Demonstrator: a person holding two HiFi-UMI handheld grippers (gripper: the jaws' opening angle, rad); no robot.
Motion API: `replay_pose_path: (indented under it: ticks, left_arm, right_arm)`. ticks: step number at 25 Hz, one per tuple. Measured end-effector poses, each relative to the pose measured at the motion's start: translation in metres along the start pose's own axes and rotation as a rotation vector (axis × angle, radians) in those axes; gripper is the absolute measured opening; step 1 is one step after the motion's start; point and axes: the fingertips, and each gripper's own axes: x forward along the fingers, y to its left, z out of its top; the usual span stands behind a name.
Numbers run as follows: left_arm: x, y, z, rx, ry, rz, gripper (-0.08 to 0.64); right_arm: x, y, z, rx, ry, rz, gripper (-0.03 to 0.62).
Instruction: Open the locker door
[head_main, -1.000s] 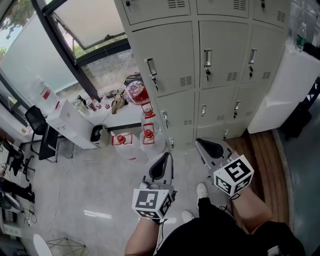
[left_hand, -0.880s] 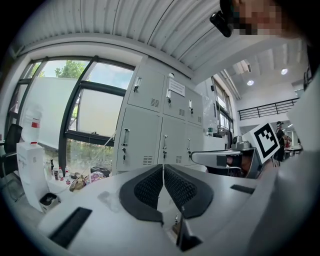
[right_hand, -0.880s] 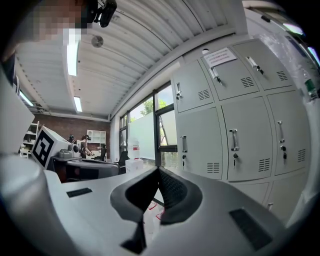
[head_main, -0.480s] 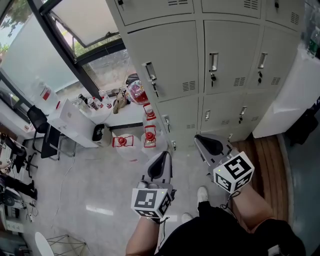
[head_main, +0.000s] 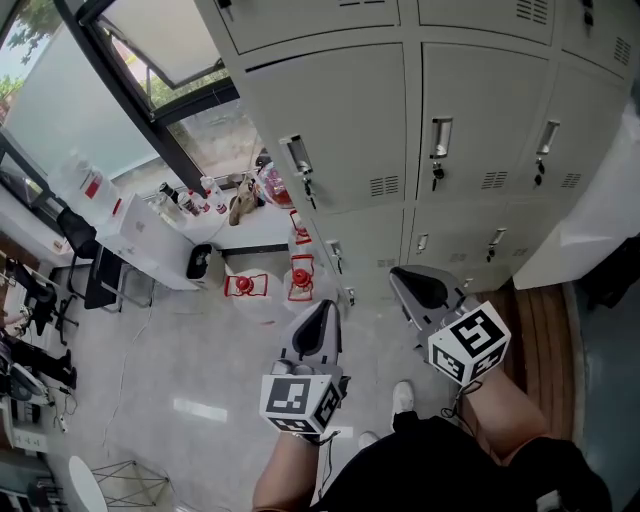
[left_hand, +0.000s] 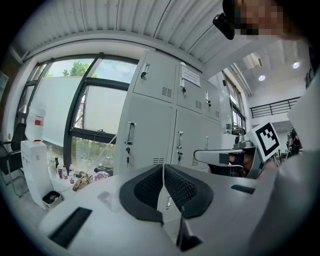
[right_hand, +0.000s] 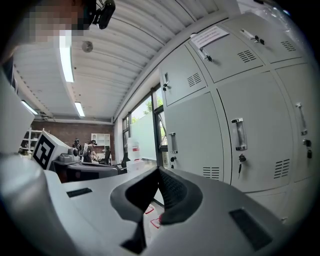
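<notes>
A bank of grey lockers (head_main: 400, 120) fills the top of the head view, all doors closed. The left-column door (head_main: 335, 125) has a chrome handle (head_main: 298, 158) with a key under it; the middle door's handle (head_main: 440, 140) sits further right. My left gripper (head_main: 325, 310) and right gripper (head_main: 400, 277) are side by side, pointing at the lockers and well short of them. In the left gripper view the left gripper (left_hand: 163, 170) is shut with its pads together and nothing between them. The right gripper (right_hand: 159, 172) looks shut and empty, facing a door handle (right_hand: 239, 134).
A white desk (head_main: 190, 215) with small bottles stands left of the lockers below the window. Red-capped water jugs (head_main: 245, 285) sit on the floor beside the lowest locker row. A white cabinet (head_main: 600, 225) stands at the right, beside a wooden floor strip (head_main: 535, 320).
Both grippers have moved level toward the lockers, which now look larger and lower in the head view. The jaws have stayed as they were.
</notes>
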Motion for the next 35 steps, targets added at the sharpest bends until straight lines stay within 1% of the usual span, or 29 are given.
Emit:
replay_pose_path:
  ticks: [8, 17, 24, 30, 35]
  left_arm:
    - [0.039, 0.01, 0.008, -0.007, -0.012, 0.055, 0.021]
    - [0.056, 0.013, 0.028, 0.028, -0.027, 0.094, 0.021]
    - [0.067, 0.022, 0.037, 0.038, -0.044, 0.091, 0.023]
    - [0.085, 0.05, 0.048, 0.035, -0.066, 0.088, 0.021]
    - [0.107, 0.077, 0.055, 0.039, -0.059, 0.069, 0.022]
  right_arm:
    - [0.015, -0.038, 0.002, 0.013, -0.006, 0.024, 0.054]
    - [0.013, -0.056, 0.015, 0.023, -0.04, 0.039, 0.054]
    - [0.013, -0.064, 0.018, 0.023, -0.041, 0.017, 0.054]
    - [0.028, -0.074, 0.02, 0.017, -0.038, -0.026, 0.054]
    - [0.053, -0.08, 0.02, 0.032, -0.023, -0.055, 0.054]
